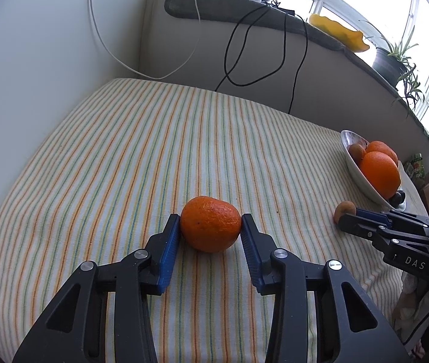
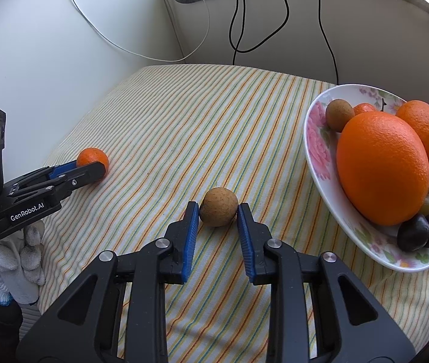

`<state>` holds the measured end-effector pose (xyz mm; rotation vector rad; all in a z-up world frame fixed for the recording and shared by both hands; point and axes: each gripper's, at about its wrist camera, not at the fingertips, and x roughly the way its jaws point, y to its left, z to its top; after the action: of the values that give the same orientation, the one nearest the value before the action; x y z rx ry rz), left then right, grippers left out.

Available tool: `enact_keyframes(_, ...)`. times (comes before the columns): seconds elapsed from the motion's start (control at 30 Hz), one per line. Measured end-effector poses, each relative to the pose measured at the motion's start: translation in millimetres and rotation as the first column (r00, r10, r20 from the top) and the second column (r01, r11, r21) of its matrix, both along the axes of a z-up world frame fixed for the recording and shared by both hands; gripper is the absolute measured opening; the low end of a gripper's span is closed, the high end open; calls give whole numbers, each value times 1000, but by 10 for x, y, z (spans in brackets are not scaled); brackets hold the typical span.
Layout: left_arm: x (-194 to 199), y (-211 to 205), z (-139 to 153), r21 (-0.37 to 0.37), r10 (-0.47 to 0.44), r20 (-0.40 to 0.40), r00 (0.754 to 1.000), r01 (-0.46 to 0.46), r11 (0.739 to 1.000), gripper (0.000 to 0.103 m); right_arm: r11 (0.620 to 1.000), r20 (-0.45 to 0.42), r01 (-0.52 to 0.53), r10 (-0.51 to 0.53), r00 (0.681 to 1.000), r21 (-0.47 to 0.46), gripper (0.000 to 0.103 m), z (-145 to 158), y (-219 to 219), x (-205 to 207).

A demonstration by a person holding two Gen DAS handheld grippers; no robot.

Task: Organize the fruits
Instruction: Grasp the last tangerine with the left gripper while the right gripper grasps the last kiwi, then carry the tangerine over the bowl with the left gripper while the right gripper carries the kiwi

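Observation:
A mandarin (image 1: pixel 210 227) lies on the striped cloth (image 1: pixel 154 151), and my left gripper (image 1: pixel 210 222) is shut on it, a blue pad against each side. The right wrist view shows the same gripper (image 2: pixel 93 166) at the far left with the mandarin (image 2: pixel 92 157) at its tips. My right gripper (image 2: pixel 218 210) is shut on a small round brown fruit (image 2: pixel 218 205) that rests on the cloth, just left of the flowered plate (image 2: pixel 314 139). The plate holds two big oranges (image 2: pixel 384 166), dark plums (image 2: pixel 414 233) and other small fruit.
White walls meet in a corner behind the table, where black cables (image 2: pixel 238 30) and a white cable (image 1: pixel 99 36) hang down. A sill with potted plants (image 1: pixel 393 60) runs along the right. A gloved hand (image 2: pixel 30 251) holds the left gripper.

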<state>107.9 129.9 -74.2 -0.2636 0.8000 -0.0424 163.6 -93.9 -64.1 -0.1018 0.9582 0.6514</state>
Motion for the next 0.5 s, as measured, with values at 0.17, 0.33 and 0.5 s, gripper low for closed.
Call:
enact_keyframes(0.17,-27,-38,49,0,-6,13,1000,6,1000,39,1000,9,7,-7,1000,15,27,35,-51,-36)
enact_keyframes(0.33,-51,-115,113,-2,-20,28,999,20,1000,38,999,22,3,-4,1000,34,27,97,-106,-105)
enact_keyframes(0.5,-63,-217,210,-2,-42,52,998,42,999,38,999,39,2,-4,999,50,27,174,-176,-183)
